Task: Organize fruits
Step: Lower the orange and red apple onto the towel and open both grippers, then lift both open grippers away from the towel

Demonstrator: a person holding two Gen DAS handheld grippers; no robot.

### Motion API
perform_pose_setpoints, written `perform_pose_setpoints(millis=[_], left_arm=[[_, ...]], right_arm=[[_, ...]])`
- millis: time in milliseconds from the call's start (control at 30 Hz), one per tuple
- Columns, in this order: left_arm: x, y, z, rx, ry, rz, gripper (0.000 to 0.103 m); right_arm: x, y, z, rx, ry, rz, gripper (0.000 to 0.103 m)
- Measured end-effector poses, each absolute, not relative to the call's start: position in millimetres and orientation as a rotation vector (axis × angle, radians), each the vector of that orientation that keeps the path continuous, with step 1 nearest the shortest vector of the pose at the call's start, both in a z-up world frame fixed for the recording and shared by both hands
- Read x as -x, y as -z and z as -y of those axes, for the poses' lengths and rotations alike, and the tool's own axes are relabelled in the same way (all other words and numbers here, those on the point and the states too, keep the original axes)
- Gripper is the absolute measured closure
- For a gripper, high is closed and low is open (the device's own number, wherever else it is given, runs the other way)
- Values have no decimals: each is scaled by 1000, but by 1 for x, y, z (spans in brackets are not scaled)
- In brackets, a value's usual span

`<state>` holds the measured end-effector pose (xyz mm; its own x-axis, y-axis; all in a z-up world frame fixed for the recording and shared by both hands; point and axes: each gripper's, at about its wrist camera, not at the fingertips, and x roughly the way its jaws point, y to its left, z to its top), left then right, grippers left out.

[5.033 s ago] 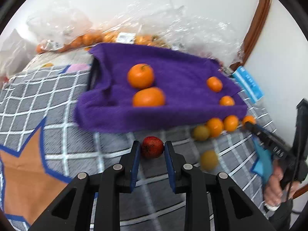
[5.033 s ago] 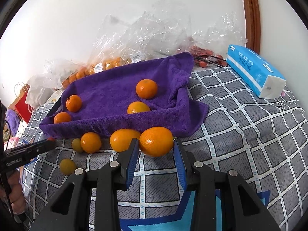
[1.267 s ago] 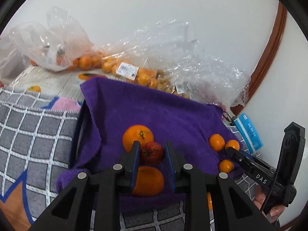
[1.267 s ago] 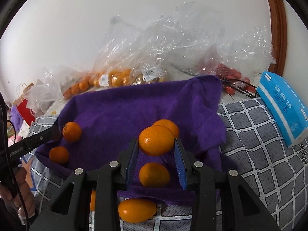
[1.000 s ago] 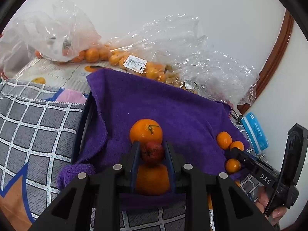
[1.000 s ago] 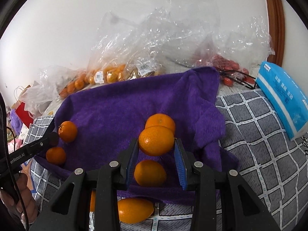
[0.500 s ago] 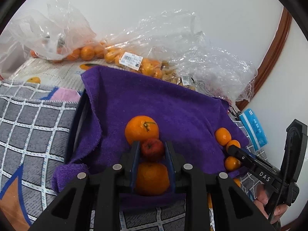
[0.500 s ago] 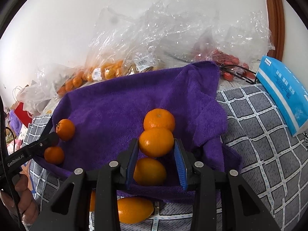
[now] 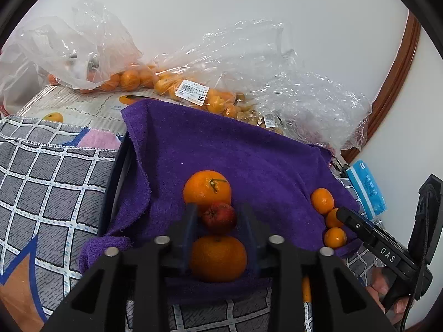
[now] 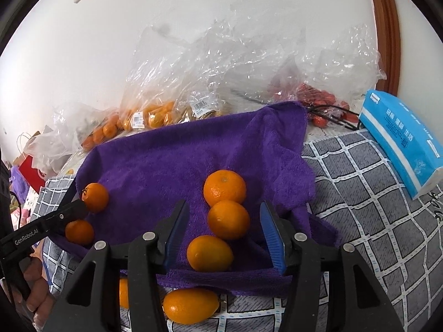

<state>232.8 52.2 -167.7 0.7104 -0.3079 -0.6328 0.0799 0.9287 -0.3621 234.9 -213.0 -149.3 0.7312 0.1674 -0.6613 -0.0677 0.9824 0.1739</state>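
Just now the left gripper (image 9: 218, 215) is opening around a small red fruit (image 9: 219, 218) on the purple towel (image 9: 235, 155), wedged between two oranges; the right gripper (image 10: 224, 228) is opening, pads clear of an orange (image 10: 228, 219) near the towel's front edge.

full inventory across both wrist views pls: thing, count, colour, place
purple towel: 1, purple, spread on the checked cloth
oranges on towel: 5, orange; three by the right gripper, two by the left
red fruit: 1, red, on towel between the left fingers
loose oranges: at least 2, orange, on cloth at towel's near edge
plastic bags: several, clear, behind towel by the wall, holding orange and red fruit
tissue pack: 1, blue, right of towel
checked cloth: 1, grey-white, underneath
left gripper: black, jaws opening, clear of red fruit
right gripper: black, jaws opening, orange between, untouched
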Motion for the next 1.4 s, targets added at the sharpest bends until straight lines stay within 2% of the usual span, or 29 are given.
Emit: perform_pose_setpoints(millis=[100,167,300,333,600,667,733,833,1033,1267,1400], left_arm=[[-229,164,-52,314,222,-739,68],[-227,161,-52,307,218,-725,63],[-224,155,-54,312,232,-706,58],[-223,154,-54,312,233,-698,54],[-215,143,-52,283,243,-659,52],[-212,140,-51,274,223,-646,38],[-209,137,-50,267,198,-623,34],[-205,132,-50,248,165,-596,32],[-199,125,-51,258,163,-570,27],[-196,125,-49,271,195,-556,27],[-196,128,-49,287,201,-572,27]], right_arm=[[-234,148,211,-120,-133,-738,46],[-232,147,210,-109,-124,-722,43],[-230,144,212,-103,-112,-697,40],[-229,142,213,-105,-105,-690,38],[-226,140,216,-68,-42,-665,36],[-225,140,217,-60,-35,-660,36],[-223,139,217,-42,-47,-644,32],[-220,134,222,-57,-53,-617,27],[-209,126,231,-173,-118,-661,26],[-176,125,220,-45,-17,-664,26],[-165,133,221,-68,-37,-725,26]])
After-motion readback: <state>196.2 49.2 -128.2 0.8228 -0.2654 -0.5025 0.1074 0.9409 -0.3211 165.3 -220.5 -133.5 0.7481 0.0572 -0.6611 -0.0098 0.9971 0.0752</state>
